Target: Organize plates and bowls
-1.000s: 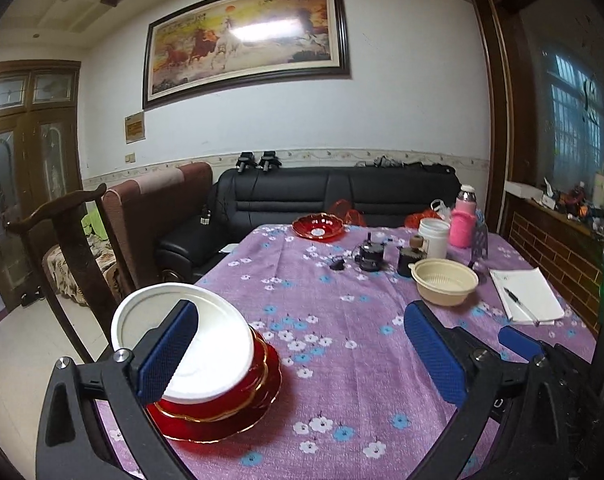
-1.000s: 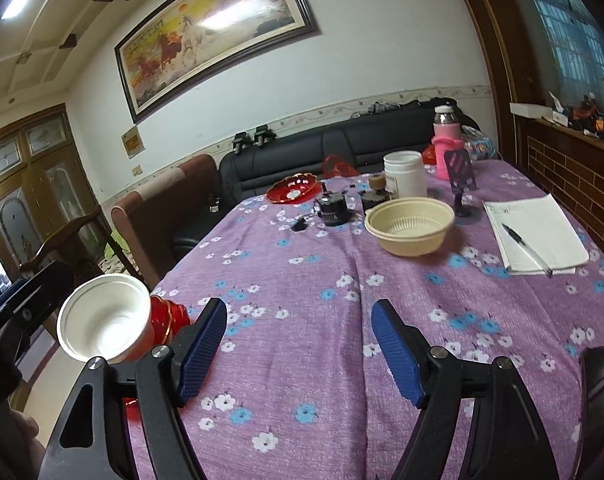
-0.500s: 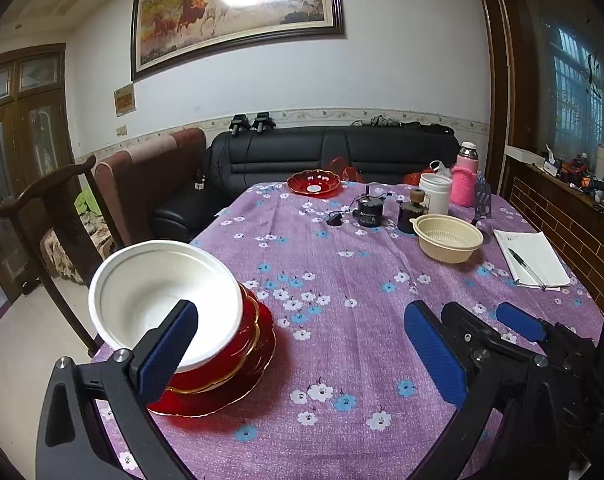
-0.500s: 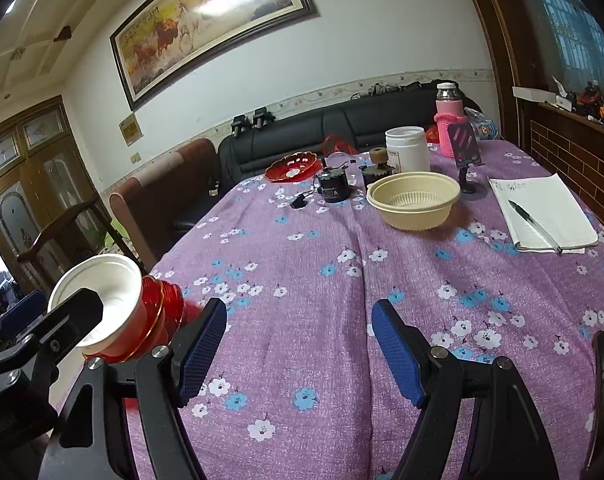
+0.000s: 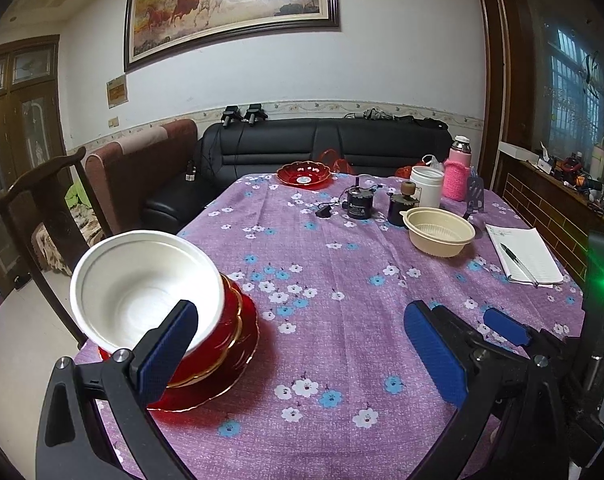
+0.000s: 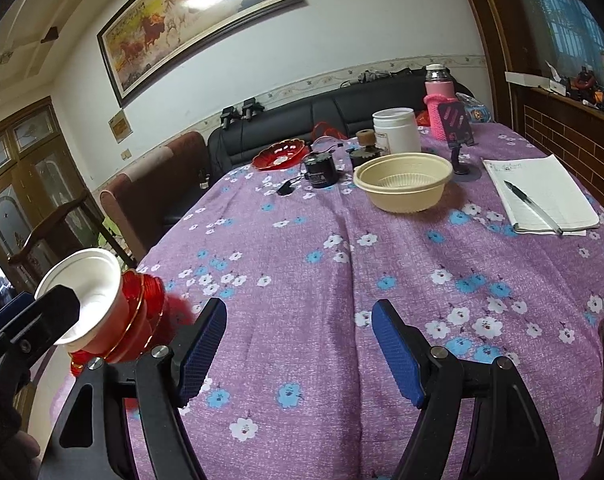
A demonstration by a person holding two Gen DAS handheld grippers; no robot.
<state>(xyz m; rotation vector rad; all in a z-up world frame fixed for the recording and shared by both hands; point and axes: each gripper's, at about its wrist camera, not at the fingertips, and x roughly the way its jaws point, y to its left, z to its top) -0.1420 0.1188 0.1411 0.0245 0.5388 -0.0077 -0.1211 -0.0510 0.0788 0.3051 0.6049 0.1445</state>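
Nearest us, our left gripper (image 5: 298, 344) stands with its jaws wide and nothing between them. At its ten o'clock sits the white bowl (image 5: 142, 292), tilted atop the stacked red dishes (image 5: 226, 356) at the table's near-left edge. Our right gripper (image 6: 298, 344) is likewise spread and empty. Farther off, at its one o'clock, the cream bowl (image 6: 402, 184) waits alone, nearer our right hand than our left. At the far end, about eleven o'clock, lies the red plate (image 6: 278, 154).
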